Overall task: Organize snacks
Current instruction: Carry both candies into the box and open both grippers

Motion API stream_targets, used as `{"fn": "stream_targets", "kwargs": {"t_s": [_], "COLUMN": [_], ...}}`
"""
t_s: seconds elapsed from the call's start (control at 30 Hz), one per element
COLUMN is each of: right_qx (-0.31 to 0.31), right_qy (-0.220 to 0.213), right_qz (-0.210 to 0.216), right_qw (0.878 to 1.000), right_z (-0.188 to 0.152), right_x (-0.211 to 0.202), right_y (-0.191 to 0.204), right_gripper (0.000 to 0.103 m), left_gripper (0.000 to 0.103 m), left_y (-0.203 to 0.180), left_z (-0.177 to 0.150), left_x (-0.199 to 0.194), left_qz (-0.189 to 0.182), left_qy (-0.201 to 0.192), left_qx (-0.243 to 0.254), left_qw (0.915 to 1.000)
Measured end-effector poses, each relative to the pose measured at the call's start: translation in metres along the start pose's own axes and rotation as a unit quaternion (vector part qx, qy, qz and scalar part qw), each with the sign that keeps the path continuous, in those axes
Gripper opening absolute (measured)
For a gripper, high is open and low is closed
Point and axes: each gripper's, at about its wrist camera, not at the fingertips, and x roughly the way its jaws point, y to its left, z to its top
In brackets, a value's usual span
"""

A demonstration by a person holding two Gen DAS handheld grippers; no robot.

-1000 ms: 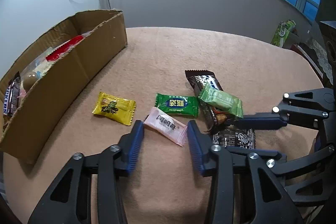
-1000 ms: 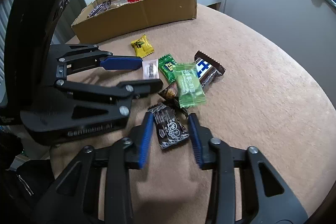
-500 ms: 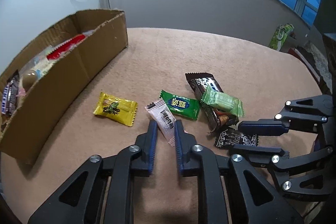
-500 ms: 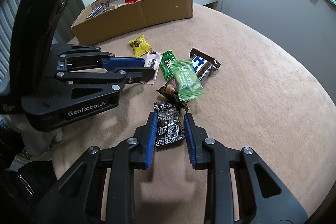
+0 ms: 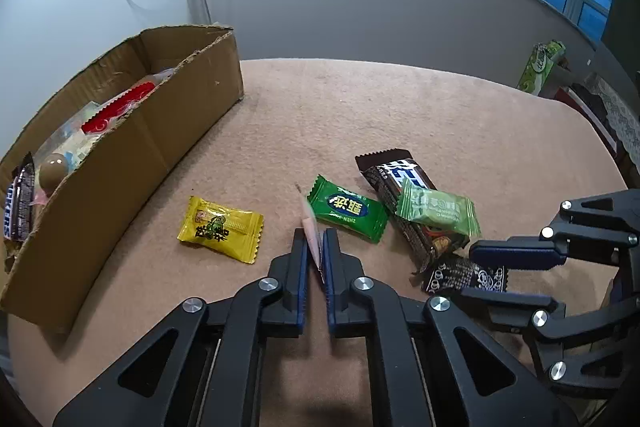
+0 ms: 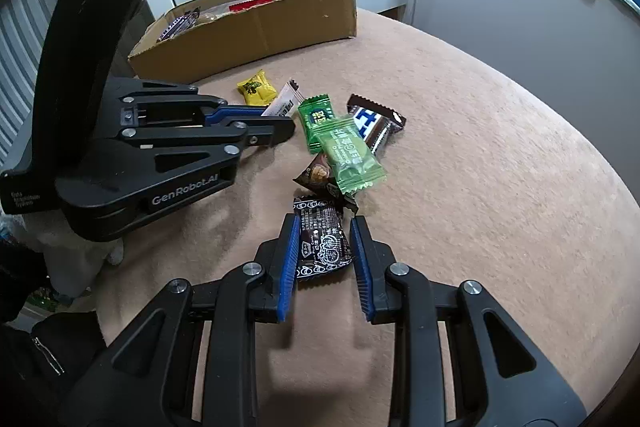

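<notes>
My left gripper point(image 5: 314, 231) is shut on a pink candy packet point(image 5: 311, 233), which stands on edge between the blue pads, tip just above the tan tablecloth point(image 5: 400, 107). In the right wrist view the left gripper point(image 6: 276, 117) holds that pink packet point(image 6: 283, 102) beside the yellow candy point(image 6: 257, 93). My right gripper point(image 6: 325, 223) is shut on a black patterned snack packet point(image 6: 322, 243) lying flat on the cloth. From the left wrist view the right gripper point(image 5: 466, 271) pinches the black packet point(image 5: 480, 273) at the right. The cardboard box point(image 5: 132, 163) holds several snacks.
Loose on the cloth lie a yellow candy point(image 5: 220, 229), a dark green candy point(image 5: 346, 209), a light green packet point(image 5: 438, 211) on a brown chocolate bar point(image 5: 400, 179), and a small brown packet point(image 6: 316, 175). The table rim curves at the right. A green carton point(image 5: 540, 67) stands beyond it.
The left jaws have closed from wide apart onto the pink packet, which turned from flat to standing on edge. The right jaws narrowed onto the black packet.
</notes>
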Motion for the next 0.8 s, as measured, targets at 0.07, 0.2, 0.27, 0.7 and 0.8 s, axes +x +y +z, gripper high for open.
{"fn": "stream_targets", "kwargs": {"t_s": [0.07,0.2,0.27,0.7,0.8], "right_qx": [0.005,0.014,0.017,0.029,0.027], "right_qy": [-0.002,-0.004,-0.005,-0.036,-0.051], "right_qz": [0.0,0.002,0.002,-0.01,-0.015], "right_qw": [1.0,1.0,1.0,0.999,0.998], "right_z": [-0.001,-0.002,-0.003,-0.001,0.009], "right_x": [-0.001,-0.004,-0.005,-0.041,-0.052], "right_y": [-0.002,-0.005,-0.007,-0.001,0.001], "right_gripper": [0.027,0.027,0.027,0.026,0.027], "left_gripper": [0.004,0.004,0.004,0.004,0.004], "left_y": [0.002,0.007,0.008,0.023,0.032], "left_z": [0.0,-0.002,-0.002,-0.002,-0.001], "left_x": [-0.001,-0.004,-0.007,-0.048,-0.063], "left_qz": [-0.003,-0.011,-0.015,-0.028,-0.025], "left_qy": [-0.002,-0.007,-0.009,-0.053,-0.068], "left_qx": [-0.003,-0.015,-0.018,-0.04,-0.044], "left_qw": [1.0,0.9998,0.9997,0.9974,0.9964]}}
